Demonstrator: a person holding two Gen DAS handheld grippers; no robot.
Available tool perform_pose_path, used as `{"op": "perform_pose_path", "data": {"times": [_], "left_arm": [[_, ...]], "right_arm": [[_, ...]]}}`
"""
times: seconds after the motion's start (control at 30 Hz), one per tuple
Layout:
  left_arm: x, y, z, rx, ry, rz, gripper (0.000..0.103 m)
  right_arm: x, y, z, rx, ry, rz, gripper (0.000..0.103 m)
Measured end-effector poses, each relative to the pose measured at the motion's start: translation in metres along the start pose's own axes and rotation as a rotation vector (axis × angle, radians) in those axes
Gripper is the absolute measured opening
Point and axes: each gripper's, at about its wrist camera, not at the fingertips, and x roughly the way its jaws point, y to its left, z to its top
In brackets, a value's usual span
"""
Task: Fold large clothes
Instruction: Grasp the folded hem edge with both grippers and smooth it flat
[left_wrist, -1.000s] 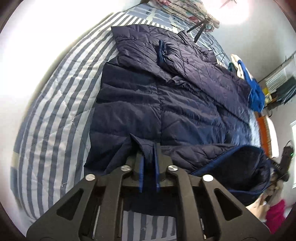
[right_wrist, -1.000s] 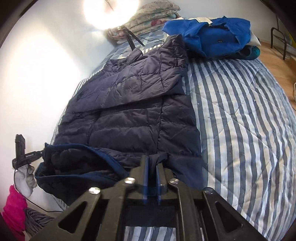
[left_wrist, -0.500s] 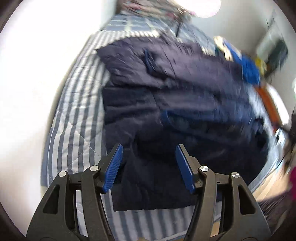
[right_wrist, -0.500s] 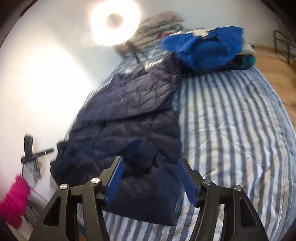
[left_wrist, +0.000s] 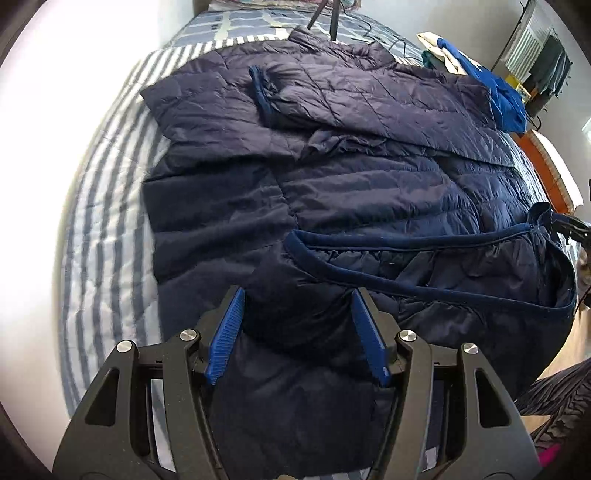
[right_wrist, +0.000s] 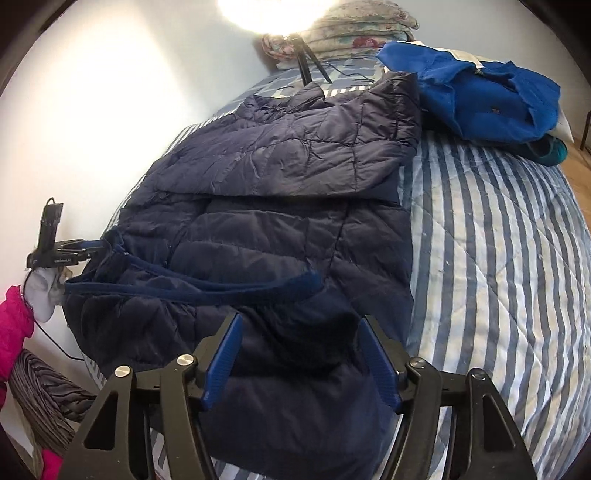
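Jacket (left_wrist: 351, 206), dark navy and quilted, lies spread on the striped bed (left_wrist: 107, 229), directly ahead of both tools. Left hand-held gripper (left_wrist: 297, 336): jaws wide apart, holding nothing, poised just above the near fold of the jacket. Right hand-held gripper (right_wrist: 301, 360): jaws likewise wide apart and empty, over the same near edge from the other side. Ahead of the left hand-held gripper a sleeve (left_wrist: 369, 99) is folded across the chest. Closer in, a flap with a blue-trimmed edge (right_wrist: 207, 286) lies turned over the body of the jacket, running across in front of both tools. Beyond the jacket, to the far right of the right hand-held gripper, a heap of bright blue clothing (right_wrist: 480, 99) sits on the bed, touching or nearly touching the jacket's shoulder; which, cannot be told.

Handling assessment: padded fill suggests a light, soft, bulky item that springs back and will not keep a sharp crease. Shell looks smooth and probably slippery, so a thin pinch may slide out. Recommended hold: the trimmed hem or a stitched seam, where the layers are firmer, taken at two well-separated points so the fold carries over evenly. Risk: trapped air puffing the fold open, and layers sliding over one another once released
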Motion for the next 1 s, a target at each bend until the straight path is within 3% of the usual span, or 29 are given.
{"op": "perform_pose_path", "data": {"times": [0.1, 0.17, 0.23, 0.33, 0.4, 0.47, 0.5, 0.57, 0.6, 0.63, 0.7, 0.8, 0.93, 1.0], "left_arm": [[0.007, -0.002, -0.001, 0.017, 0.013, -0.011, 0.058], [0.011, -0.002, -0.002, 0.019, 0.021, -0.020, 0.045], [0.013, -0.002, -0.002, 0.017, 0.029, -0.031, 0.027], [0.014, -0.005, -0.003, 0.032, 0.027, -0.030, 0.013], [0.013, -0.007, -0.004, 0.044, 0.019, -0.030, 0.011], [0.009, -0.012, -0.004, 0.083, -0.002, -0.004, 0.011], [0.007, -0.015, -0.003, 0.101, -0.011, 0.028, 0.018], [0.006, -0.017, -0.002, 0.112, -0.029, 0.062, 0.043], [0.007, -0.017, -0.001, 0.115, -0.040, 0.076, 0.060], [0.009, -0.017, 0.000, 0.115, -0.046, 0.089, 0.067], [0.014, -0.014, 0.004, 0.111, -0.044, 0.064, 0.065], [0.023, -0.011, 0.007, 0.080, -0.008, 0.001, 0.014], [0.016, -0.018, 0.004, 0.100, -0.022, 0.008, 0.008], [0.003, -0.016, 0.004, 0.096, -0.056, 0.015, 0.008]], "right_arm": [[0.003, 0.004, 0.003, -0.010, -0.001, 0.021, 0.052], [0.009, 0.004, 0.003, -0.018, 0.015, 0.022, 0.038], [0.014, 0.004, 0.004, -0.020, 0.023, 0.003, 0.033], [0.019, 0.004, 0.002, -0.018, 0.020, -0.020, 0.021], [0.021, 0.005, 0.001, -0.028, 0.026, -0.033, 0.014], [0.022, 0.009, 0.000, -0.046, 0.032, -0.038, 0.014], [0.023, 0.009, 0.001, -0.045, 0.036, -0.035, 0.017], [0.025, 0.007, 0.001, -0.031, 0.038, -0.035, 0.024], [0.025, 0.006, 0.001, -0.027, 0.041, -0.032, 0.026], [0.026, 0.005, 0.001, -0.023, 0.044, -0.027, 0.029], [0.028, 0.003, 0.001, -0.015, 0.048, -0.026, 0.030], [0.030, 0.002, 0.000, -0.009, 0.052, -0.031, 0.027], [0.026, 0.008, -0.001, -0.034, 0.051, -0.061, 0.008], [0.018, 0.011, 0.000, -0.047, 0.039, -0.088, 0.003]]}}
